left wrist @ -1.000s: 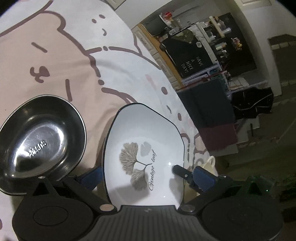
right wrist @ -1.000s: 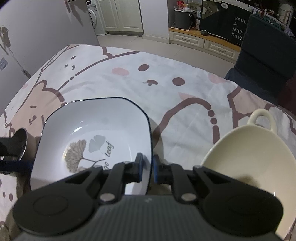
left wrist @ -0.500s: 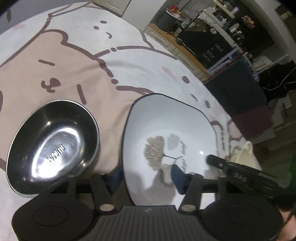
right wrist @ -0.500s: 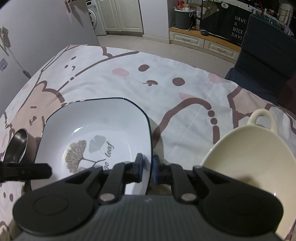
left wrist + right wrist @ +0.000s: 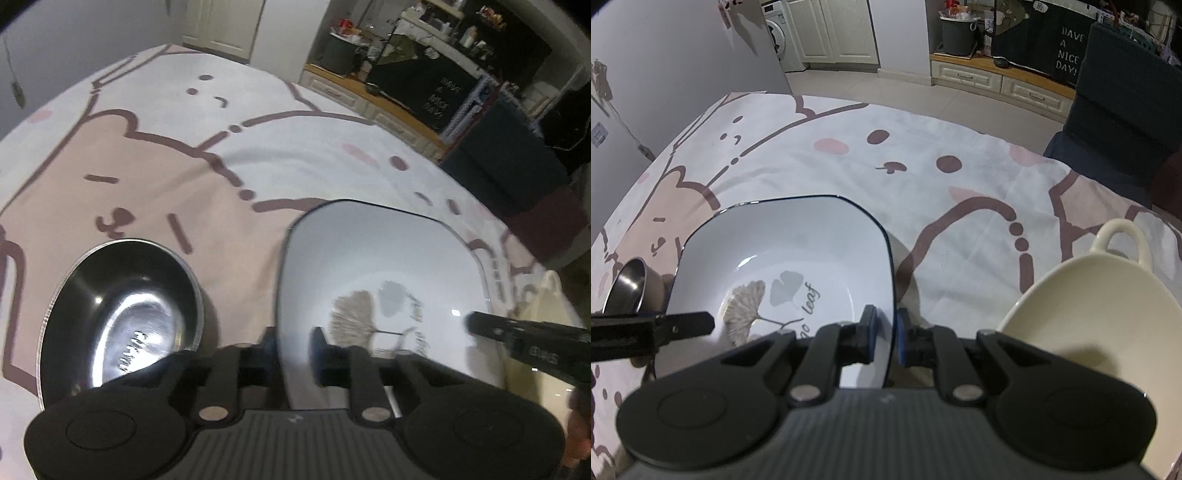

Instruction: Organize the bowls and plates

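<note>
On a cartoon-print cloth (image 5: 960, 177), a white square plate (image 5: 798, 251) with a ginkgo leaf motif is gripped at opposite rims: the right gripper (image 5: 885, 334) stands nearly closed, pads clamped on the plate's right edge, while the left gripper (image 5: 293, 349), wide open a second ago, is closing with the plate's left rim between its fingers. A cream handled bowl (image 5: 1100, 317) sits just right of the plate, a steel bowl (image 5: 122, 317) just left
</note>
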{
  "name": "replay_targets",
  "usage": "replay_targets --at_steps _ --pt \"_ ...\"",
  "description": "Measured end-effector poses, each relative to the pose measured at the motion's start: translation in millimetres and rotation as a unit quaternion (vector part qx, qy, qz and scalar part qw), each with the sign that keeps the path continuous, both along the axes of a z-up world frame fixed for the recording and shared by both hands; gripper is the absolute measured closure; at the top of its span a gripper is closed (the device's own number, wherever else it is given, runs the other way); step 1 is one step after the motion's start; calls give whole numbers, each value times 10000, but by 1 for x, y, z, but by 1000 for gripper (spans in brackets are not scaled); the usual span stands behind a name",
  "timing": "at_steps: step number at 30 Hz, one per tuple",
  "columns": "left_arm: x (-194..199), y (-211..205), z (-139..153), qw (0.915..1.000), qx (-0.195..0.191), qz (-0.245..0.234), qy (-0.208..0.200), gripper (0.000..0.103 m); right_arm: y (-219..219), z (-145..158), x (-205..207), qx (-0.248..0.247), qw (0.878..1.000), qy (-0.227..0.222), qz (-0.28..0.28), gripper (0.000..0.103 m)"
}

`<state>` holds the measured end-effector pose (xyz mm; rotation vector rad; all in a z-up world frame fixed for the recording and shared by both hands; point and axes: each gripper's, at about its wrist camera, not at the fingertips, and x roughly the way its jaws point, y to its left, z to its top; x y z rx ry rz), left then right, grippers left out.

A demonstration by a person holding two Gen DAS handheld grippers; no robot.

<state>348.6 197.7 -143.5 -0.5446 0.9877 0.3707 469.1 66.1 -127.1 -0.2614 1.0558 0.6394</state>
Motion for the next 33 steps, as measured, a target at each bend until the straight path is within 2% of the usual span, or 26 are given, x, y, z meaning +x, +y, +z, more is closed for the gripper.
replay_targets --at_steps 3,6,9,12,18,25,33 --pt "-1 5 1 9999 -104 25 3 88 0 1 -2 -11 10000 -62 23 90" --pt "-3 3 7 10000 72 34 -11 88 -2 1 -5 94 9999 -69 -38 91" --pt "-8 5 22 9996 175 19 -199 88 -5 8 -9 243 9997 -97 -15 91" --pt "-16 6 41 9987 183 24 -482 88 -9 24 -16 460 9988 -184 -53 92" --pt "-42 -10 86 9942 162 -207 -1041 88 -29 80 -43 803 9948 -618 -35 93" --pt "-74 -57 115 9881 7 -820 -1300 88 -87 122 -100 888 9913 -928 -289 93" --pt "-113 -116 115 9784 -212 -1603 -1284 88 -183 123 -178 1006 9870 -891 -884 93"
